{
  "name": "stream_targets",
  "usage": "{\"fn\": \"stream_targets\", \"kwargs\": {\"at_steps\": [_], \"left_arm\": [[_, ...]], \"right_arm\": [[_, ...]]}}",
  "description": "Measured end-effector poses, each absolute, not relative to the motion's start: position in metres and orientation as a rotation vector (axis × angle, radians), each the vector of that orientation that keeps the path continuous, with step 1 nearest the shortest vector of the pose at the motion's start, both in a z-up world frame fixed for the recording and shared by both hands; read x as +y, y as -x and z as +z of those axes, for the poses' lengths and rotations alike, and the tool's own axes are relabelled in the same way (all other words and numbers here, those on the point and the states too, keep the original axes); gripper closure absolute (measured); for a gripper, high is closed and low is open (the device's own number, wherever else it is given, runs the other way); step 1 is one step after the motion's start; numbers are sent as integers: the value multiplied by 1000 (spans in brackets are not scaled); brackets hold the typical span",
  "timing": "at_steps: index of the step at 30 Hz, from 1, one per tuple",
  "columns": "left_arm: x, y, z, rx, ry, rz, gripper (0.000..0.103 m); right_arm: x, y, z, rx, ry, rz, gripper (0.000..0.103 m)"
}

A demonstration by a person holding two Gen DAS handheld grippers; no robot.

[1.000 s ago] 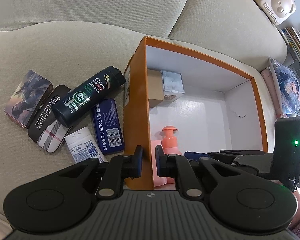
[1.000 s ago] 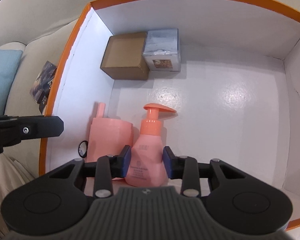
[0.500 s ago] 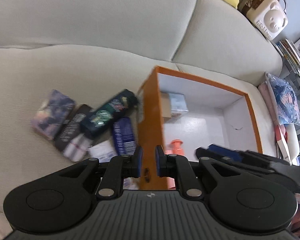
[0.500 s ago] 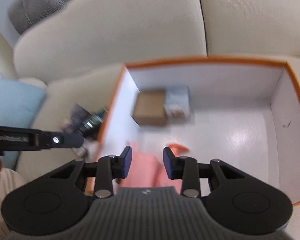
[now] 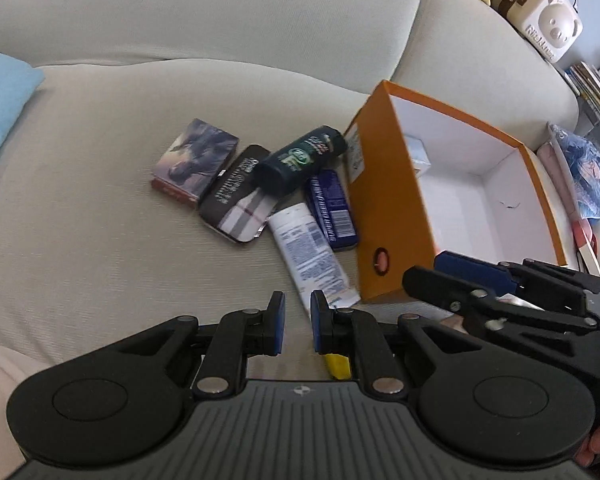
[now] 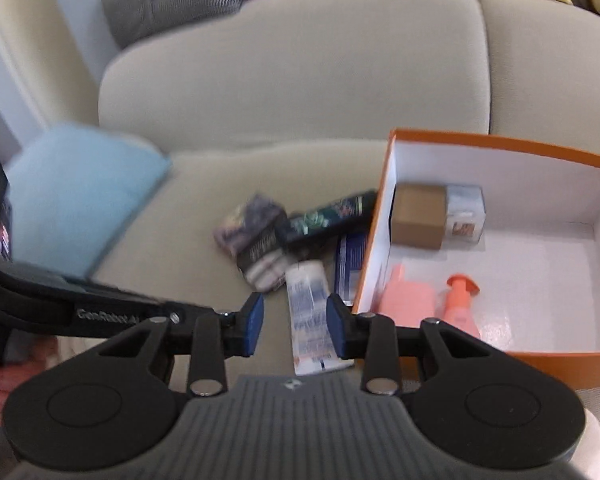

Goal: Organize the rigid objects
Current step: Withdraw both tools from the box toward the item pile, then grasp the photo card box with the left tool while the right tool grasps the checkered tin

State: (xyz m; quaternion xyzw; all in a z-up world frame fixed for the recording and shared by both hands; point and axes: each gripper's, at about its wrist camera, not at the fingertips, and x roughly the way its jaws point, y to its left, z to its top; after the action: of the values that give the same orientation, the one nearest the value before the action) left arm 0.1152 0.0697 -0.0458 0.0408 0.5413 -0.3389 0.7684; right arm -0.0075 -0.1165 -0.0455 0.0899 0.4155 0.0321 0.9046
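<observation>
On the beige sofa seat an orange box with a white inside stands open, and a small heap of things lies just beside its left wall. Inside the box, seen from the right wrist view, a brown carton and a pale blue cube box sit touching in the far left corner, while a pink container and a pink pump bottle stand upright at the near left.

In the heap a dark green shampoo bottle lies on its side across a blue tin and a black glasses case; a picture-printed box lies at the far left, and a white tube points toward the cameras.

The left hand-held gripper hovers over the seat near the tube's end, its blue pads nearly together and nothing between them (a closed, empty grip). The right hand-held gripper hangs above the tube with its jaws apart, and the tube shows in the gap below them without being pinched. A light blue cushion lies at the left end of the sofa
</observation>
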Motion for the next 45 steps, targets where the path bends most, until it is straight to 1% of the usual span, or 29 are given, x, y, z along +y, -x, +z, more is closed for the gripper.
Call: {"fn": "stream_targets", "kwargs": {"at_steps": [4,10,12,14,15,16,17,19,22,24,27,28,31,35,39,43,45], "left_arm": [[78,-128,-44,1135,-67,-757,89],[75,-166,-47,1081,-119,-758,89],[73,-184,-53,1085,-145,-745,86],[73,-200,-60,1084,-168,-721,76],[72,-210,-64,1083,-178,-717,73],[72,-220,-68,1085,-183,-712,66],[72,-229,-73,1091,-184,-710,59],[71,-248,-84,1110,-179,-707,52],[68,-271,-102,1147,-173,-699,50],[66,-280,-111,1173,-154,-719,48],[63,-291,-125,1218,-133,-739,45],[63,-294,-128,1228,-118,-753,41],[63,-301,-135,1263,-82,-782,34],[56,-305,-138,1280,-91,-811,29],[49,-305,-143,1283,-98,-828,27],[36,-290,-139,1223,-204,-836,28],[35,-284,-134,1201,-228,-817,29]], "right_arm": [[-105,-9,-54,913,-148,69,66],[-89,-48,-65,972,-119,62,66],[-84,-64,-70,998,-140,47,66],[-81,-82,-79,1016,-167,42,65],[-79,-91,-84,1029,-175,32,64],[-78,-99,-90,1041,-181,24,63],[-77,-108,-95,1055,-189,14,57],[-79,-122,-107,1089,-220,-7,55],[-83,-139,-122,1131,-261,-39,53],[-84,-146,-129,1138,-260,-49,48],[-88,-154,-136,1164,-284,-54,48],[-90,-156,-140,1180,-304,-55,48],[-96,-159,-152,1212,-364,-57,48],[-103,-160,-157,1209,-417,-44,42],[-102,-162,-163,1194,-417,-36,41],[-93,-164,-167,1177,-391,-55,42],[-88,-162,-162,1174,-363,-57,46]]}}
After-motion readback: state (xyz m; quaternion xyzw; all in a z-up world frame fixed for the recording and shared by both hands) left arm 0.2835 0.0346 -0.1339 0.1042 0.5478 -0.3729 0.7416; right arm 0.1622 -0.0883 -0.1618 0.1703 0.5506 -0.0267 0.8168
